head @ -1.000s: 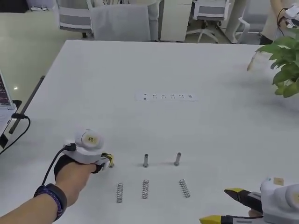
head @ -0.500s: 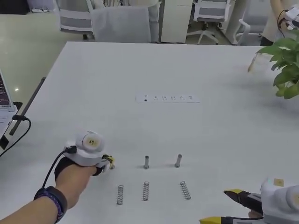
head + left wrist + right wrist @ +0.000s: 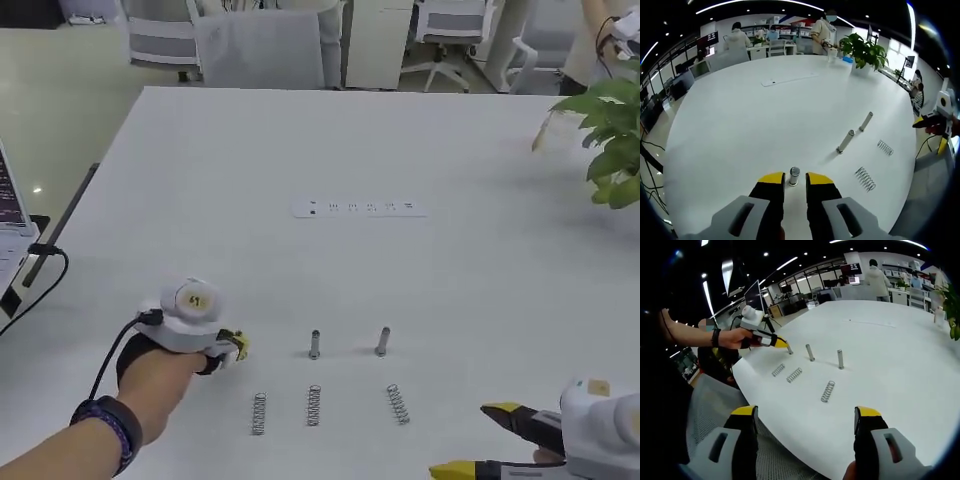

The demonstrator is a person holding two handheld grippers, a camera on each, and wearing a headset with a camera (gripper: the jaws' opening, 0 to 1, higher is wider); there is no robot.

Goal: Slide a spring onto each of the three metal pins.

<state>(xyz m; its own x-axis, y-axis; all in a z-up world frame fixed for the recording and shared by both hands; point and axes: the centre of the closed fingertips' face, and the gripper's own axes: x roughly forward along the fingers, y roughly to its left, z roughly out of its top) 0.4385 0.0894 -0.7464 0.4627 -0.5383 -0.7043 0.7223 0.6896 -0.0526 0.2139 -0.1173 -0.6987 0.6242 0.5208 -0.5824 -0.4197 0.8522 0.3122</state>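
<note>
— Lower left of the head view?

— Left gripper (image 3: 236, 347) in a hand (image 3: 165, 372), yellow tips down at the white table (image 3: 200, 180). Straddles the left pin (image 3: 794, 175), which stands upright at bottom centre of the left gripper view. Jaws a little apart, with a sliver of table showing on either side of the pin. Not clamped on it.

— And toward the centre?

— Middle pin (image 3: 315, 344) and right pin (image 3: 382, 341), both upright, side by side, bare. Just below them in the frame, a row of three springs flat on the table: left spring (image 3: 259, 413), middle spring (image 3: 313, 405), right spring (image 3: 398, 404). Apart from one another and from the pins. Higher up, at mid-frame, a white power strip (image 3: 352, 208), well above the pins.

— Right side?

— Plant (image 3: 612, 140) at the upper right edge. Right gripper (image 3: 460, 438) in the lower right corner, well apart from the springs. Jaws spread wide, yellow tips far from each other, nothing between them. Faces springs and pins across the table in the right gripper view, with the left gripper at upper left there.
</note>
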